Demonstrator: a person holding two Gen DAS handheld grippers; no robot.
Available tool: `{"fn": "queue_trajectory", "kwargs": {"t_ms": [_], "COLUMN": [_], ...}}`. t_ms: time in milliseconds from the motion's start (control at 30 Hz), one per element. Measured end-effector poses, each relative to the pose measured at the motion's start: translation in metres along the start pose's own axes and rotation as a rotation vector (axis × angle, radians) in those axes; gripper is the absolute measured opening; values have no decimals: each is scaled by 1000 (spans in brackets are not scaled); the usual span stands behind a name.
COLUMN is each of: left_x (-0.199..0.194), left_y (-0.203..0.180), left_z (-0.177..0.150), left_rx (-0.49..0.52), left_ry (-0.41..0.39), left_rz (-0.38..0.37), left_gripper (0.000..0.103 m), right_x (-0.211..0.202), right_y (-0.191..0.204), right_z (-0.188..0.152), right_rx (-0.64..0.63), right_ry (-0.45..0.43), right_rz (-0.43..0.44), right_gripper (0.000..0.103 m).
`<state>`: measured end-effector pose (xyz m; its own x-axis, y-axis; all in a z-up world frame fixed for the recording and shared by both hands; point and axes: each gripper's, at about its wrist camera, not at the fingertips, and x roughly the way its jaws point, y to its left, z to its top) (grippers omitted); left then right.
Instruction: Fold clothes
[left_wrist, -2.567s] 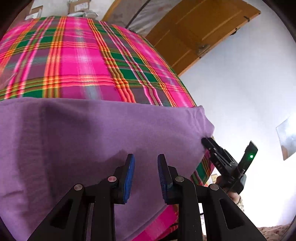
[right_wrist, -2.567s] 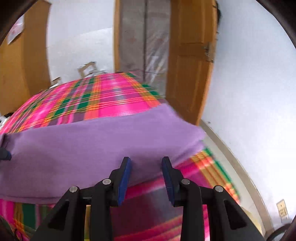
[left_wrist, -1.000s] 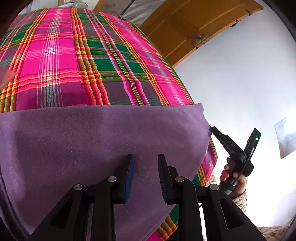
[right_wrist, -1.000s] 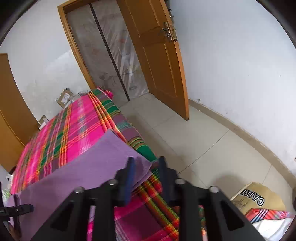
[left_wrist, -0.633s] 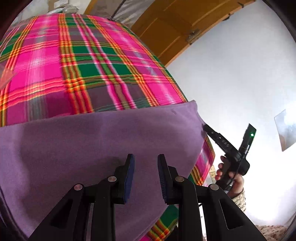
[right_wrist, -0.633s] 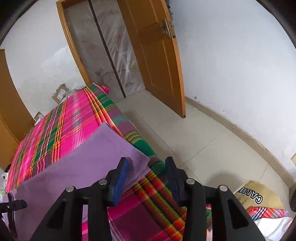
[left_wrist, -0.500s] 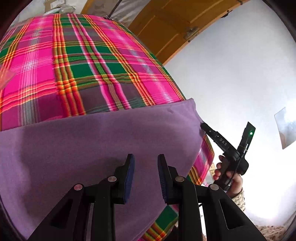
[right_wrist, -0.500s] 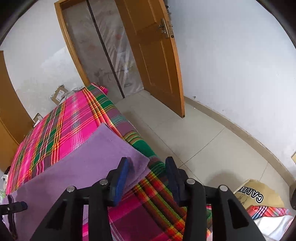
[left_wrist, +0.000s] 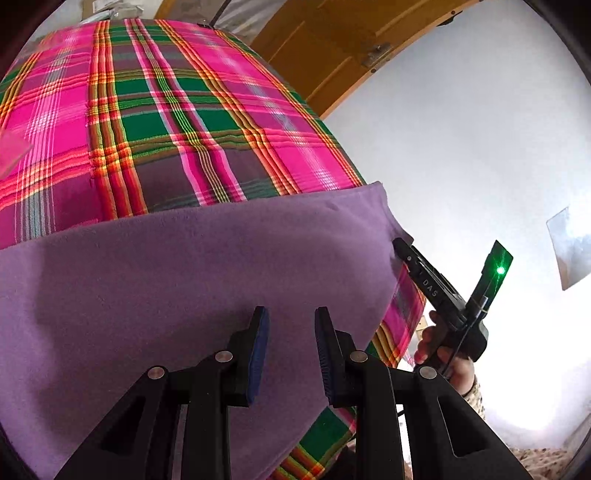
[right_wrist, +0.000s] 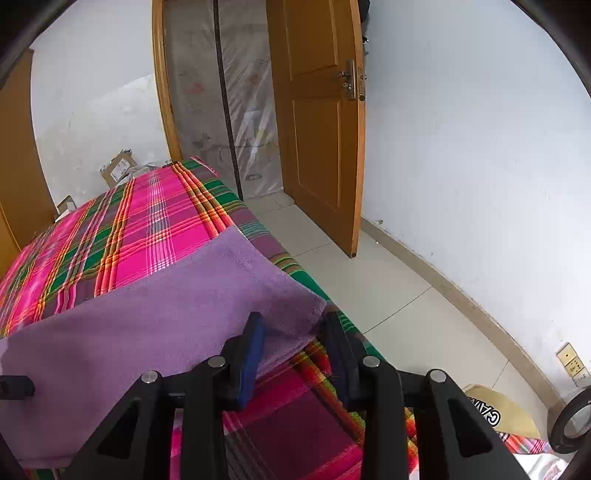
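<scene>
A purple cloth (left_wrist: 192, 280) lies folded across the near end of a bed with a pink and green plaid cover (left_wrist: 177, 122). My left gripper (left_wrist: 291, 317) hovers open over the cloth's near edge, nothing pinched between its blue pads. In the right wrist view the cloth (right_wrist: 155, 325) shows stacked layers at its right corner. That corner sits in the gap of my right gripper (right_wrist: 293, 325), which is open. From the left wrist view the right gripper (left_wrist: 406, 251) touches the cloth's corner, held by a hand (left_wrist: 443, 354).
The bed's right edge drops to a tiled floor (right_wrist: 388, 295). An open wooden door (right_wrist: 317, 122) and a white wall (right_wrist: 480, 166) stand beyond. Cardboard boxes (right_wrist: 118, 170) sit past the bed's far end. A paper bag (right_wrist: 495, 413) lies on the floor at lower right.
The right gripper's jaws widened from about a second ago, and it has closed in on the cloth's right corner. The left gripper stays open over the cloth, with only a small shift in view.
</scene>
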<state>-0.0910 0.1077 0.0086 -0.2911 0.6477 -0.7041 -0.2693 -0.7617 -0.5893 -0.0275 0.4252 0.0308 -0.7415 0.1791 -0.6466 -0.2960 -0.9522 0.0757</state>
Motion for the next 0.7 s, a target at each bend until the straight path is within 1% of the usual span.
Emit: {"fn": "queue_trajectory", "kwargs": {"t_ms": [167, 233, 367, 400, 433, 600, 700], "left_x": [2, 3, 3, 3, 4, 5, 5], "left_y": [0, 0, 1, 1, 1, 2, 2], "left_z": [-2, -2, -2, -2, -1, -1, 0], "left_rx": [-1, -1, -1, -3, -3, -5, -3], "left_ry": [7, 9, 12, 12, 12, 17, 20], "left_rz": [-1, -1, -3, -4, -5, -6, -6], "left_gripper": [26, 26, 26, 26, 26, 26, 26], "right_x": [0, 1, 1, 1, 1, -6, -15], "right_y": [-3, -3, -2, -1, 0, 3, 8], "right_z": [3, 4, 4, 5, 6, 10, 12], "right_rx": [26, 31, 28, 23, 21, 2, -22], "right_ry": [3, 0, 2, 4, 5, -26, -67], "right_rz": [5, 2, 18, 28, 44, 65, 94], "right_gripper": [33, 31, 20, 11, 11, 10, 10]}}
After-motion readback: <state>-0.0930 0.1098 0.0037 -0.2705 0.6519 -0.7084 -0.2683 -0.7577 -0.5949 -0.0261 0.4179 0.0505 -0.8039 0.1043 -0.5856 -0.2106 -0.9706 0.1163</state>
